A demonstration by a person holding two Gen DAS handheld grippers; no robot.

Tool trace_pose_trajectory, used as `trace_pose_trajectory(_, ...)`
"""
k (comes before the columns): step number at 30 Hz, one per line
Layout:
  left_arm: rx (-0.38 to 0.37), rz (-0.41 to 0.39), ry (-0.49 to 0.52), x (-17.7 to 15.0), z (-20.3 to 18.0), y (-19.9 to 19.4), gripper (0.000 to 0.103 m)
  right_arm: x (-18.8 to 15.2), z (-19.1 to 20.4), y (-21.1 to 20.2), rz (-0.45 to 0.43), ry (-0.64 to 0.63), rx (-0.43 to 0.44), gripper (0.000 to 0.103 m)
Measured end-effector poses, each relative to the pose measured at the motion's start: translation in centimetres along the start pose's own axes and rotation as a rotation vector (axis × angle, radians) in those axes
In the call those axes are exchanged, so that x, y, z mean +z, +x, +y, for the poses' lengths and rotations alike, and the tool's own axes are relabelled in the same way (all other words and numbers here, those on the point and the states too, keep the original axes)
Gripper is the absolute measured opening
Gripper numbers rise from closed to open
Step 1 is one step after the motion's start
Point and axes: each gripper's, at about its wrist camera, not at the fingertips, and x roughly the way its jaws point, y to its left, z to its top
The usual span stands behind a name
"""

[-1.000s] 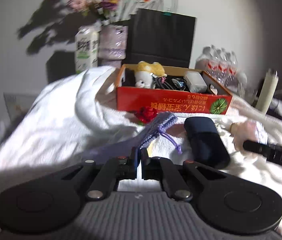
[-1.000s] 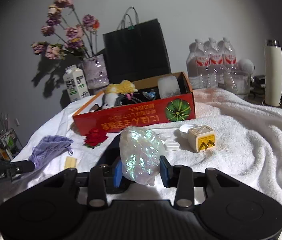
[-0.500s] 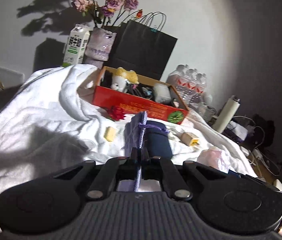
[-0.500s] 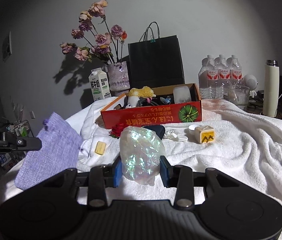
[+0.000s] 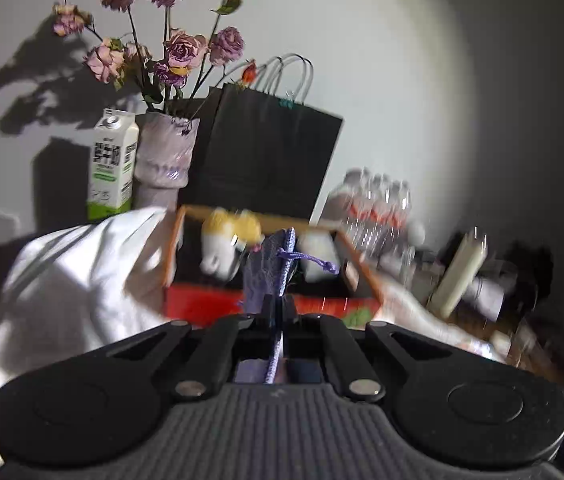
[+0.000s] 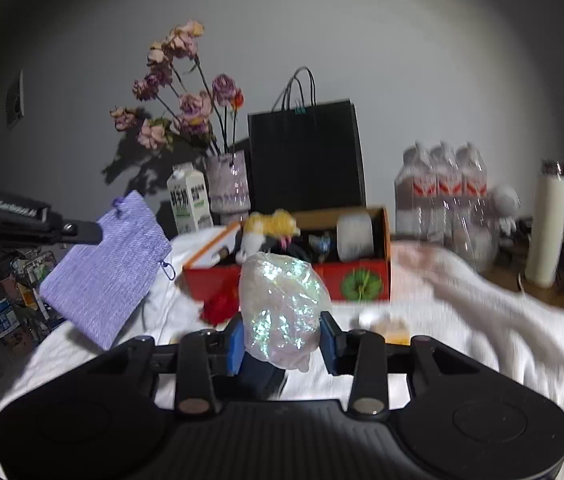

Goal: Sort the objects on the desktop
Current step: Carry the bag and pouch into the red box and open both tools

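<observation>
A lilac drawstring pouch [image 6: 108,270] is pinched edge-on in the left claw [image 5: 278,312], and an iridescent wrapped bundle [image 6: 280,314] is clamped in the right claw [image 6: 282,344]; both are held above the white-draped counter [image 6: 481,320]. The carrying step appears to be in hand. Next, each item would need to be brought over the red box [image 6: 365,280] and released among its contents.
</observation>
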Motion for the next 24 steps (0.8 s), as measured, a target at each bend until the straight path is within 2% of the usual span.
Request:
trace_pose_trajectory(2, -0.029, 0.011, -0.008, 2.6, -0.6, 3.1, 0.004, 2.5, -0.7, 2.2, -0.006, -0.013, 0.008, 0.036)
trace_pose_trajectory(4, -0.026, 0.020, 0.046, 4.7, -1.7, 7.6, 0.004, 4.9, -1.4, 5.3, 0.003, -0.021, 0.002, 0.036)
trace_pose_trajectory(8, -0.024, 0.069, 0.011, 6.5, -1.2, 15.7, 0.004, 8.5, -3.6, 13.0, 0.074, 0.012, -0.031, 0.036)
trace_pose_trajectory(10, 0.035, 0.121, -0.030, 6.5, 0.7, 19.4, 0.004, 9.5, -4.9, 16.5, 0.122, 0.055, -0.038, 0.036)
trace_pose_trajectory(12, 0.185, 0.167, -0.052, 6.1, 3.1, 22.8, 0.004, 10.2, -5.7, 19.4, 0.164, 0.074, -0.046, 0.037)
trace_pose_trajectory(15, 0.276, 0.272, 0.045, 5.0, 5.0, 26.5, 0.006, 10.7, -6.0, 23.6, 0.224, 0.062, -0.042, 0.037)
trace_pose_trajectory(17, 0.334, 0.274, 0.110, 4.2, 5.6, 27.3, 0.008, 11.0, -5.7, 26.5, 0.267, 0.064, -0.030, 0.037)
trace_pose_trajectory(19, 0.404, 0.229, 0.165, 3.7, 5.9, 27.6, 0.026, 10.8, -4.9, 29.3, 0.305, 0.040, -0.022, 0.037)
trace_pose_trajectory(20, 0.426, 0.229, 0.179, 3.6, 6.1, 27.7, 0.046, 10.6, -4.4, 30.7, 0.322, 0.032, -0.018, 0.037)
trace_pose_trajectory(21, 0.422, 0.234, 0.179, 3.7, 6.3, 27.8, 0.054, 10.4, -3.9, 32.1, 0.341, 0.032, -0.012, 0.041)
trace_pose_trajectory(24, 0.377, 0.228, 0.172, 4.1, 6.4, 27.1, 0.056, 9.8, -3.1, 35.5, 0.420, 0.057, 0.003, 0.049)
